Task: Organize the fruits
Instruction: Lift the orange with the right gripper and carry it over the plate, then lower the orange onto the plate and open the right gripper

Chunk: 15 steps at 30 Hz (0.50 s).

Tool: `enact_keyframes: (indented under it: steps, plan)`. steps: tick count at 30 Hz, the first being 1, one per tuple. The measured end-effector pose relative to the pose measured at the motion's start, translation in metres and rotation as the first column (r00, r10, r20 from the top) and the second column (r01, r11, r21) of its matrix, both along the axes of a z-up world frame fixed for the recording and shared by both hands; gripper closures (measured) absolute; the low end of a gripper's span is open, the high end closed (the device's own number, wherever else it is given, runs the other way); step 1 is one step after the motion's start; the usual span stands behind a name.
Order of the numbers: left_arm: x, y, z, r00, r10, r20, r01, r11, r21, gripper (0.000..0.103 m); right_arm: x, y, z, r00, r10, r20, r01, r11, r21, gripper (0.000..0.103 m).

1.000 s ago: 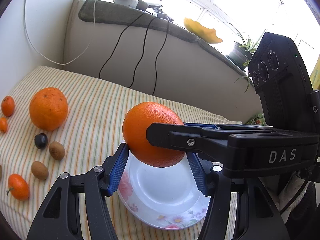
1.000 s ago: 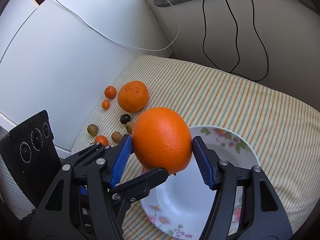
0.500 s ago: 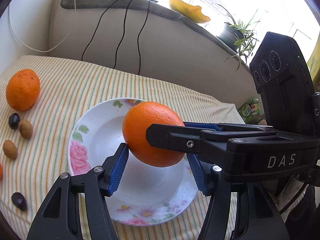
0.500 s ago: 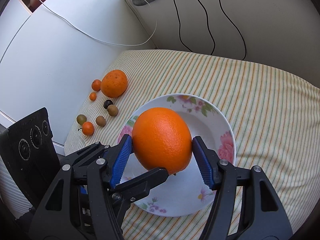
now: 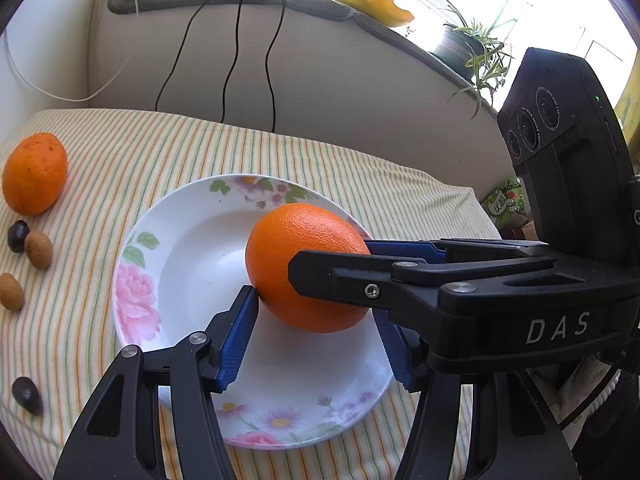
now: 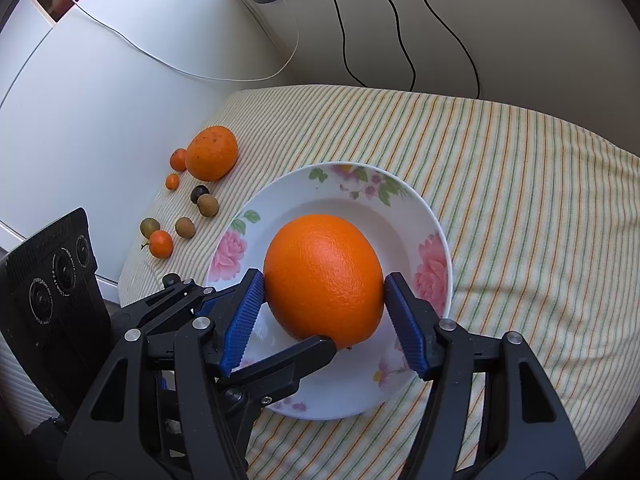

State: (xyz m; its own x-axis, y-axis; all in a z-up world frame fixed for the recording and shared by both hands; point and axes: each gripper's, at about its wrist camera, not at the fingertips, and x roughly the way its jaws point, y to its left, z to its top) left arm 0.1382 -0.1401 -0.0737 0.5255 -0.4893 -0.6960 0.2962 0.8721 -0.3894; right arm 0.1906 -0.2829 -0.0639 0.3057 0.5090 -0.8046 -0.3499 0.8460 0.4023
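Closest in, both tools pinch one big orange (image 6: pixel 322 276) from crossing directions: the right gripper (image 6: pixel 324 312) presses its blue pads on the fruit's flanks, and the left gripper (image 5: pixel 316 332) is closed on the same fruit. It hangs just over the flowered plate (image 6: pixel 436 236); whether it touches the china I can't tell. It looks firm, fairly heavy, pebbly-skinned and prone to roll, so the widest middle seems the right hold. Farther off on the striped cloth (image 6: pixel 520 168) lie a second orange (image 6: pixel 212 153) and small fruits.
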Motion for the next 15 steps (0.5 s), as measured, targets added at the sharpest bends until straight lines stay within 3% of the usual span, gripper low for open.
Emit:
enact_keyframes:
  steps: [3,15]
  plan:
    - [-0.003,-0.003,0.003,1.000,-0.009,0.019,0.008,1.000,0.017,0.050,-0.001,0.002,-0.001,1.000,-0.005,0.003,0.005,1.000,-0.029,0.037]
    - [-0.012,-0.001,0.009,0.999,-0.006,0.050,0.004,0.999,0.038,0.050,-0.013,0.002,0.018,0.995,-0.011,0.103,0.017,0.998,-0.054,0.034]
